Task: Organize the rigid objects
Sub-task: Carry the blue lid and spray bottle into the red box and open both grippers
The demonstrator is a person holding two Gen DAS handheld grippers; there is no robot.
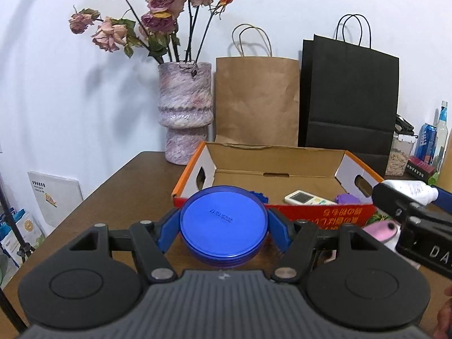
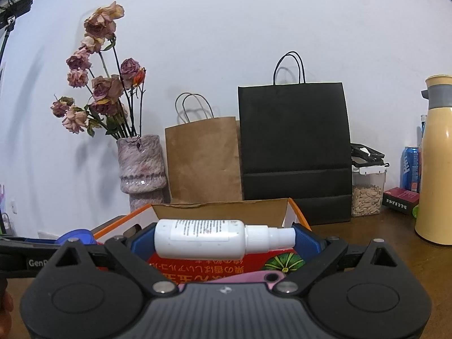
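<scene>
My left gripper (image 1: 223, 227) is shut on a round blue lidded container (image 1: 223, 220), held just in front of the near wall of the cardboard box (image 1: 322, 212). Inside the box lie a white remote control (image 1: 306, 198), a purple object (image 1: 346, 198) and something blue (image 1: 261, 196). My right gripper (image 2: 223, 238) is shut on a white spray bottle (image 2: 203, 237), held crosswise above the box's red front wall (image 2: 209, 267). In the left wrist view the right gripper (image 1: 406, 197) shows at the right edge with the bottle (image 1: 409, 188). A pink object (image 1: 380, 230) lies beside the box.
Behind the box stand a vase of dried roses (image 1: 185, 110), a brown paper bag (image 1: 255, 99) and a black paper bag (image 1: 349, 96). At the right are a clear jar of nuts (image 2: 367, 192), a blue can (image 2: 411, 166), a dark red box (image 2: 401, 199) and a yellow thermos (image 2: 436, 163).
</scene>
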